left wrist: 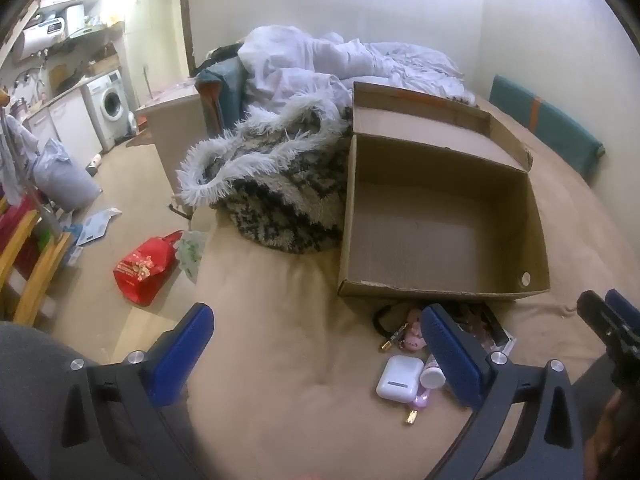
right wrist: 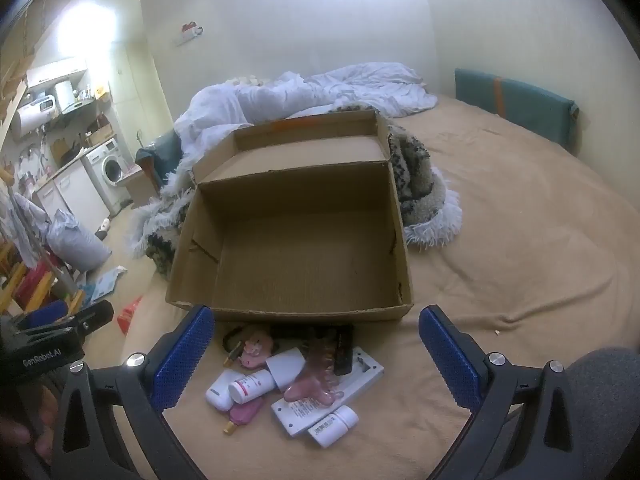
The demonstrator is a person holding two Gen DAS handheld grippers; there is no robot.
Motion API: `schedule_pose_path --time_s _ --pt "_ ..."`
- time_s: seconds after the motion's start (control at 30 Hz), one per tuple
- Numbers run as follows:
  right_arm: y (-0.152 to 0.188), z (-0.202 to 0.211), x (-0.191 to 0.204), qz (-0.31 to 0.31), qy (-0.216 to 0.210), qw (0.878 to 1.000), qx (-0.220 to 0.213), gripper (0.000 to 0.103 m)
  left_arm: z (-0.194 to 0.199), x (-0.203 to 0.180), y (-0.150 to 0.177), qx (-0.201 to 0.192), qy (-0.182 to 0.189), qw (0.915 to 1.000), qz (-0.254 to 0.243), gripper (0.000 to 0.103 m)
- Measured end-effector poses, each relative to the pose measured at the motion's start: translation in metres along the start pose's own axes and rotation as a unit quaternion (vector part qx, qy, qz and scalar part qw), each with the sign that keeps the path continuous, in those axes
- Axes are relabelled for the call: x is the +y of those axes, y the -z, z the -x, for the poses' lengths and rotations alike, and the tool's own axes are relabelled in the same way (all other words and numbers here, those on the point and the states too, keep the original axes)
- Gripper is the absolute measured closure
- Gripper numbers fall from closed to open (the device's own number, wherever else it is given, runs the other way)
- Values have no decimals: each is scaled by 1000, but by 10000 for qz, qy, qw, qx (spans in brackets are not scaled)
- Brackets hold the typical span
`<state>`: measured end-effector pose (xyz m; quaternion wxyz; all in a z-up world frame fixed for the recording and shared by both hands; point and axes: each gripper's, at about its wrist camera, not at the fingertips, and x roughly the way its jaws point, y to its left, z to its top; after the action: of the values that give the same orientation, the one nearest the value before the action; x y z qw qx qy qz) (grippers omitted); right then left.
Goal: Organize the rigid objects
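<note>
An open, empty cardboard box [right wrist: 296, 248] sits on the tan bed; it also shows in the left wrist view [left wrist: 440, 224]. In front of it lies a heap of small items: a white earbud case [left wrist: 399, 378], a white bottle with pink label [right wrist: 252, 386], a pink hair claw [right wrist: 316, 380], a white remote [right wrist: 332, 396], a small white bottle [right wrist: 334, 426] and a pink toy [right wrist: 256, 350]. My right gripper [right wrist: 316, 344] is open above the heap. My left gripper [left wrist: 316, 340] is open, left of the heap, holding nothing.
A shaggy black-and-white throw [left wrist: 276, 184] lies beside the box, with a crumpled white duvet [right wrist: 312, 92] behind. A teal cushion [right wrist: 516, 104] leans on the wall. On the floor to the left are a red bag [left wrist: 144, 266] and a washing machine [left wrist: 108, 102].
</note>
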<state>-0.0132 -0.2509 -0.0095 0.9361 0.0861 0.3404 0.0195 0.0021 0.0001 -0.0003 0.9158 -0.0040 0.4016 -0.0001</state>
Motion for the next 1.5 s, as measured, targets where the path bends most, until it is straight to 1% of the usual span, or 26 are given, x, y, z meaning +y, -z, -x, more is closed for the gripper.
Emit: schedule_pose_path --time_s 0.03,0.13,1.5 --pt "0 0 0 5 0 10000 2 0 0 4 -5 -1 6 10000 0 0" --pt "0 0 1 9 10 10000 3 0 7 6 -5 2 8 10000 12 0" --pt "-1 0 0 22 26 10000 24 0 7 2 -2 -36 -49 10000 4 0"
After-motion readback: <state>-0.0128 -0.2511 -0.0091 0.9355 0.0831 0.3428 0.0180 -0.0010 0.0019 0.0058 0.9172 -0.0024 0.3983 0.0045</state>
